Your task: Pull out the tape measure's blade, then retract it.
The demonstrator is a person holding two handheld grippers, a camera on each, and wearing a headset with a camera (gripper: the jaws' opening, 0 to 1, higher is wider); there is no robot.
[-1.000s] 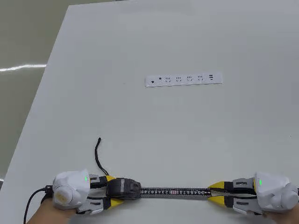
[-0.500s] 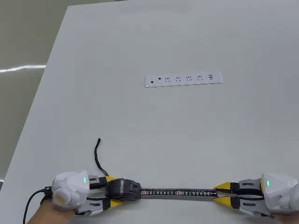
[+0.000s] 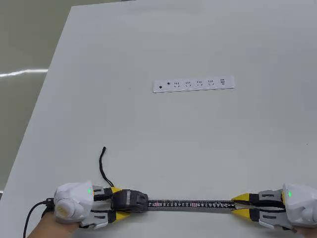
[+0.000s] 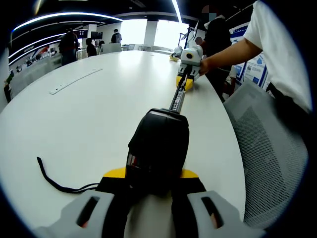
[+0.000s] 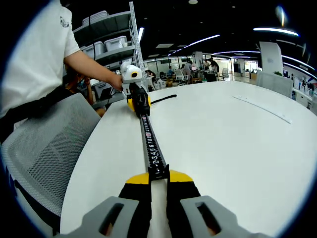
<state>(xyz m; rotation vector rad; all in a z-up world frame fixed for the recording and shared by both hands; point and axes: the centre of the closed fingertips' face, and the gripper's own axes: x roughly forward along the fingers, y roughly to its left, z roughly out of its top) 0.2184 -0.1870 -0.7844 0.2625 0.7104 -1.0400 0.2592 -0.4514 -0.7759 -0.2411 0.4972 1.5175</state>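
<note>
The black tape measure case (image 3: pixel 131 201) lies near the table's front edge, with my left gripper (image 3: pixel 119 202) shut on it. Its blade (image 3: pixel 190 204) runs out to the right, numbers facing up. My right gripper (image 3: pixel 237 205) is shut on the blade's end hook. In the left gripper view the case (image 4: pixel 158 148) fills the space between the jaws and the blade (image 4: pixel 178 98) stretches away to the right gripper (image 4: pixel 185 82). In the right gripper view the blade (image 5: pixel 150 146) leads from the jaws to the case (image 5: pixel 139 106) held in the left gripper (image 5: pixel 132 101).
A white power strip (image 3: pixel 193 84) lies flat mid-table, far beyond the tape. The case's black wrist cord (image 3: pixel 104 166) trails on the table behind the left gripper. A grey mesh chair (image 5: pixel 47 148) stands at the table's near side. The table (image 3: pixel 198 139) drops off at its left edge.
My right gripper has moved further right along the front edge, drawing more blade out of the case. The left gripper and case have stayed almost still.
</note>
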